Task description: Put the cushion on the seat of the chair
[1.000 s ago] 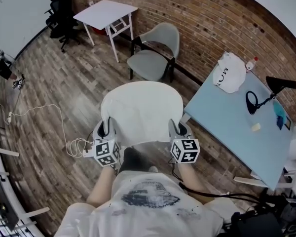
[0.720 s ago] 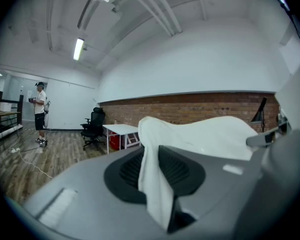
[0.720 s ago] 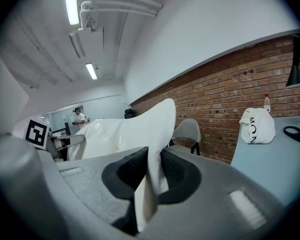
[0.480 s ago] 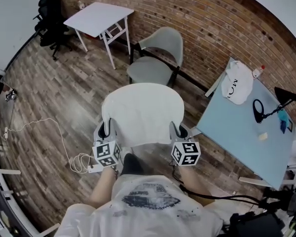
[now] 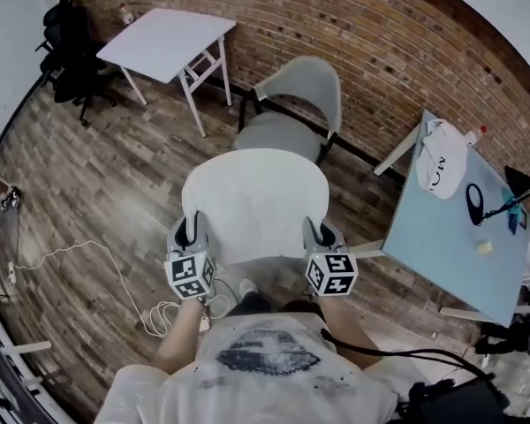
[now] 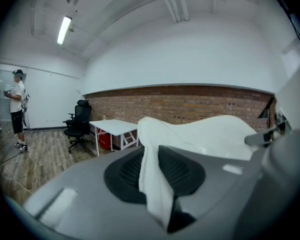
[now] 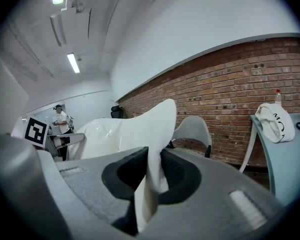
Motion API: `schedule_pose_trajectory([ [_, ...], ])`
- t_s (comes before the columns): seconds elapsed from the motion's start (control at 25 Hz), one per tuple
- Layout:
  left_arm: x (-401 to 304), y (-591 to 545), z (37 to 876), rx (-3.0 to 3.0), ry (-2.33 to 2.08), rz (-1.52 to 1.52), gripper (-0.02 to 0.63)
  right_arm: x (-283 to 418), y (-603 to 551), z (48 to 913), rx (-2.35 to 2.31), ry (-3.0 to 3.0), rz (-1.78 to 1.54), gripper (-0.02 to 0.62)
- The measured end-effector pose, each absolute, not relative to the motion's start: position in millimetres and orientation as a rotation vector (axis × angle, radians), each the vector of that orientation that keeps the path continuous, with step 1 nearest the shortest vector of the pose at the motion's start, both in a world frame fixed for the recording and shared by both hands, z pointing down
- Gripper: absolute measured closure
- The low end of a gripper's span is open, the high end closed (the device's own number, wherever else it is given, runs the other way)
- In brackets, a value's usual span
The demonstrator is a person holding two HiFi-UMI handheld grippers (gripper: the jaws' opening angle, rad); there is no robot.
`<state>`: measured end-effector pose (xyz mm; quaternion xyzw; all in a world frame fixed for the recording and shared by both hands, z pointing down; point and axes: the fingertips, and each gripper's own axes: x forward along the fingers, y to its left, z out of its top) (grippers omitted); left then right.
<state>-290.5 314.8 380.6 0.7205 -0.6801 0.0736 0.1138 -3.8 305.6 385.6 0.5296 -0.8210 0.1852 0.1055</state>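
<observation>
A white cushion [image 5: 253, 201] hangs level between my two grippers, above the wooden floor. My left gripper [image 5: 188, 234] is shut on its left edge, my right gripper [image 5: 321, 234] on its right edge. In the left gripper view the white cushion [image 6: 157, 179] runs pinched between the jaws; the right gripper view shows the cushion [image 7: 152, 169] the same way. The grey chair [image 5: 296, 109] stands just beyond the cushion, against the brick wall, its seat [image 5: 281, 133] bare and facing me.
A white folding table [image 5: 163, 44] stands left of the chair, a black office chair [image 5: 66, 34] beyond it. A light blue table [image 5: 455, 228] with a white cap [image 5: 443, 169] is at the right. A white cable [image 5: 88, 268] lies on the floor. A person [image 6: 17, 109] stands far left.
Both grippers have carried the cushion forward toward the grey chair, which now lies closer ahead. Both grips are unchanged.
</observation>
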Motion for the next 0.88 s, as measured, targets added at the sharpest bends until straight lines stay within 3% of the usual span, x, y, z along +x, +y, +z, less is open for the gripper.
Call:
schedule_pose_trajectory([
  [0.28,-326,257,386,2.159,-1.928,0.227,0.54,-38,265,389,1.623,-2.365,0.562,0.549],
  [0.88,-303,101,395,2.278,-1.802,0.298,0.54,-17,144,406,1.777,-2.279,0.634,0.549],
])
